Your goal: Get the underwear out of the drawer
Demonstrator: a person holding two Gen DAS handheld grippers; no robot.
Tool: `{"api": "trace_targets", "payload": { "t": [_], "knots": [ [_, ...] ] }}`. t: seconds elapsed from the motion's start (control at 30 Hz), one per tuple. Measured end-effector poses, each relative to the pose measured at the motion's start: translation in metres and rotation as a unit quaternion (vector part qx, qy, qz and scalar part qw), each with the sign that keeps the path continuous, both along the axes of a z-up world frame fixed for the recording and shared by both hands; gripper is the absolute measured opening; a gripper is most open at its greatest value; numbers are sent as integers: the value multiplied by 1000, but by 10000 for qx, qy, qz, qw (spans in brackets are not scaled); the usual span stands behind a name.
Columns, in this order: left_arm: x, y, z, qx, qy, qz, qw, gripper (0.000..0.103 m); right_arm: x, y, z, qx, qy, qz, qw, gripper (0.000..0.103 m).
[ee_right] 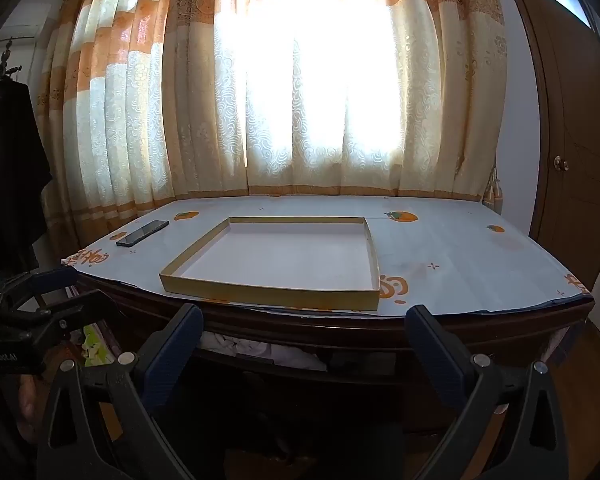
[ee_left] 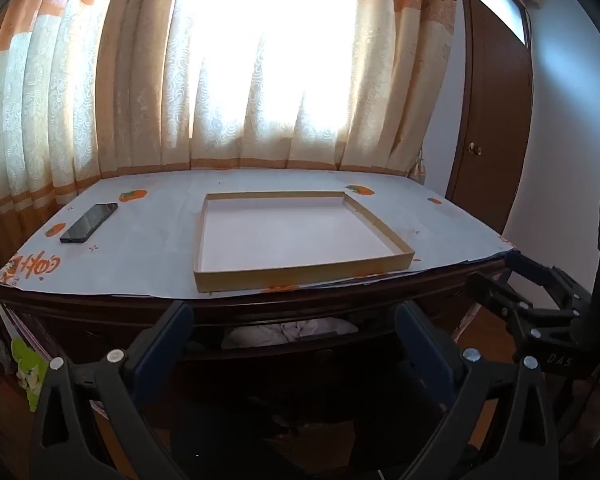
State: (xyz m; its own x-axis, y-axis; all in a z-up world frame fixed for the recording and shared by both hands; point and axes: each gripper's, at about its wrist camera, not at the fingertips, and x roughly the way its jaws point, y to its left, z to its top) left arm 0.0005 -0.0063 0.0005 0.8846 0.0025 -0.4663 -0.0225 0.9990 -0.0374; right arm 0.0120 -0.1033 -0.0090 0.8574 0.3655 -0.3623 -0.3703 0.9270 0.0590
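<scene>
Under the shallow cardboard tray, pale crumpled underwear lies inside the partly open dark wooden drawer; both hand-held grippers, left and right, gape wide, nothing taken yet.

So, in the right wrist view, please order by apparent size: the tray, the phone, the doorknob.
1. Tray, by far the largest.
2. Phone.
3. Doorknob, smallest, though it is farther from the camera.
</scene>
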Motion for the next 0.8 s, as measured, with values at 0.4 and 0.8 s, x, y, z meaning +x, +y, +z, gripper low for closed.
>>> {"api": "trace_targets", "payload": {
  "t": [0.4, 0.8],
  "knots": [
    [1, 5, 1, -281, 2, -13, 9996, 103, 1, -2, -4, 23, 12, 11, 10000, 102],
    [0, 6, 0, -302, -16, -7, 9995, 103, 2, 0, -3, 13, 23, 7, 10000, 102]
  ]
}}
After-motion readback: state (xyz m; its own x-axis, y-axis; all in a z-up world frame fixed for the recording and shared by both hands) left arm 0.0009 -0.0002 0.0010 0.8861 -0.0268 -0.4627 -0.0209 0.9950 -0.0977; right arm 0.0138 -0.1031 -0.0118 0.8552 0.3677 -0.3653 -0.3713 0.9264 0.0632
